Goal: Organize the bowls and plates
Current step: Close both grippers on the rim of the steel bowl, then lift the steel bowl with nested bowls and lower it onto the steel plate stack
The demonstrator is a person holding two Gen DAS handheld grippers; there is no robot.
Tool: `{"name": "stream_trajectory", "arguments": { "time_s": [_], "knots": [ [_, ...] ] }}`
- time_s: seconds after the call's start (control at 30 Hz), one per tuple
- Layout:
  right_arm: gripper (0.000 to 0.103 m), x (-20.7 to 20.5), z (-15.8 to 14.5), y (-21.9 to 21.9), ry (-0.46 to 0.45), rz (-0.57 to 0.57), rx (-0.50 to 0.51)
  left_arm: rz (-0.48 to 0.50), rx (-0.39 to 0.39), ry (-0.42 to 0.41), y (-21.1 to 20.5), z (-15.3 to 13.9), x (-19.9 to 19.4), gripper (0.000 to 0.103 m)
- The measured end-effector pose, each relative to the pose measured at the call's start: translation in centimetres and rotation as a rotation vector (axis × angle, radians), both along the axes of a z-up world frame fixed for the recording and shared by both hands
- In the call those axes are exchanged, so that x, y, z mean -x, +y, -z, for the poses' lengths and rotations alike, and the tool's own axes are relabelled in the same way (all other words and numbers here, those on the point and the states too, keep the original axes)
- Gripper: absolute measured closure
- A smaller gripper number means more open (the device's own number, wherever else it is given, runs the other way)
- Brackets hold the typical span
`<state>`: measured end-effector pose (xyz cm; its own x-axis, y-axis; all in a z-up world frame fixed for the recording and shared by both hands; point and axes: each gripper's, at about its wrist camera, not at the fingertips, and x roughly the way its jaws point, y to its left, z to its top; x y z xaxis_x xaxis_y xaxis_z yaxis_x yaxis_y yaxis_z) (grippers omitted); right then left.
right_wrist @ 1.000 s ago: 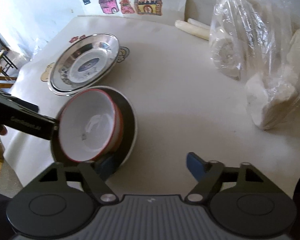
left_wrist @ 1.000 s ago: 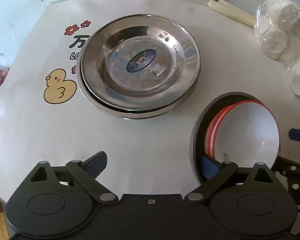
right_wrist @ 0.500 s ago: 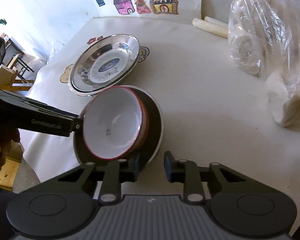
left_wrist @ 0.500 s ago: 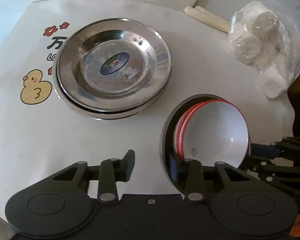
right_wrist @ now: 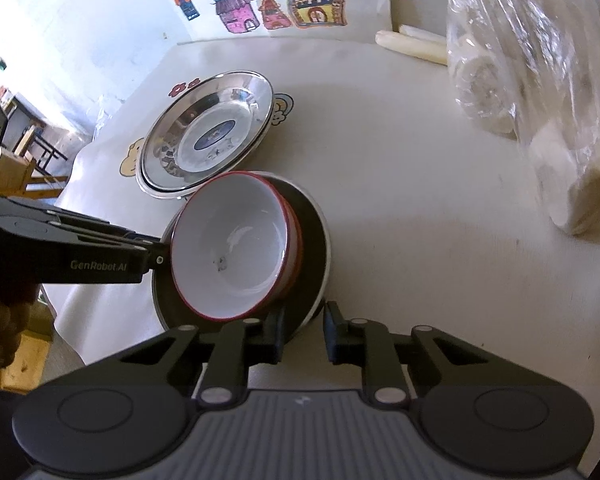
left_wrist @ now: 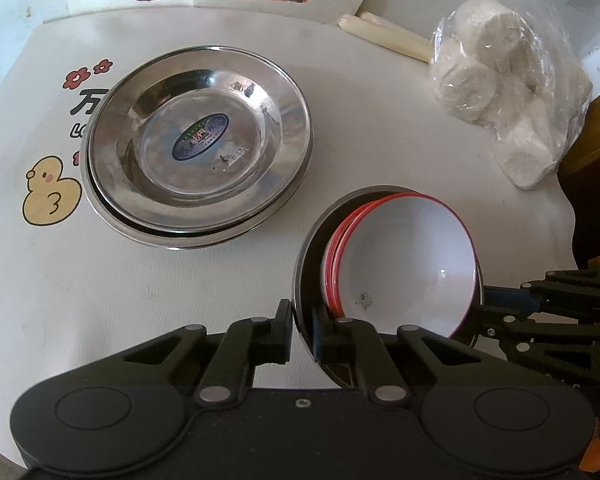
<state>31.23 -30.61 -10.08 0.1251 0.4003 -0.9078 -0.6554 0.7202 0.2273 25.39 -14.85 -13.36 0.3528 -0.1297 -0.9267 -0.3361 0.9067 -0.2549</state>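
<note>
A dark plate (left_wrist: pixel 306 256) is sitting low and right of centre in the left wrist view, carrying nested white bowls (left_wrist: pixel 412 264) with red rims, the stack tilting. Stacked steel plates (left_wrist: pixel 200 140) are resting on the table (left_wrist: pixel 380 120) at upper left, near but apart. The left gripper (left_wrist: pixel 301 330) is pinching the dark plate's near rim, jaws almost together. The right gripper (right_wrist: pixel 303 330) is gripping the opposite rim, jaws narrow with the plate's edge between them.

White bowls (left_wrist: pixel 412 264) rimmed red; dark plate (right_wrist: pixel 312 232); silver plates (left_wrist: pixel 198 142).
</note>
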Motion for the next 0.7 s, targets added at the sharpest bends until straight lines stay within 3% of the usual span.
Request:
{"name": "stream_trajectory", "arguments": {
  "time_s": [0.7],
  "knots": [
    [0.084,0.8,-0.5,-0.8,0.067,0.187,-0.026,0.104,0.034,0.014,0.9,-0.9,-1.2,0.094]
  ]
}}
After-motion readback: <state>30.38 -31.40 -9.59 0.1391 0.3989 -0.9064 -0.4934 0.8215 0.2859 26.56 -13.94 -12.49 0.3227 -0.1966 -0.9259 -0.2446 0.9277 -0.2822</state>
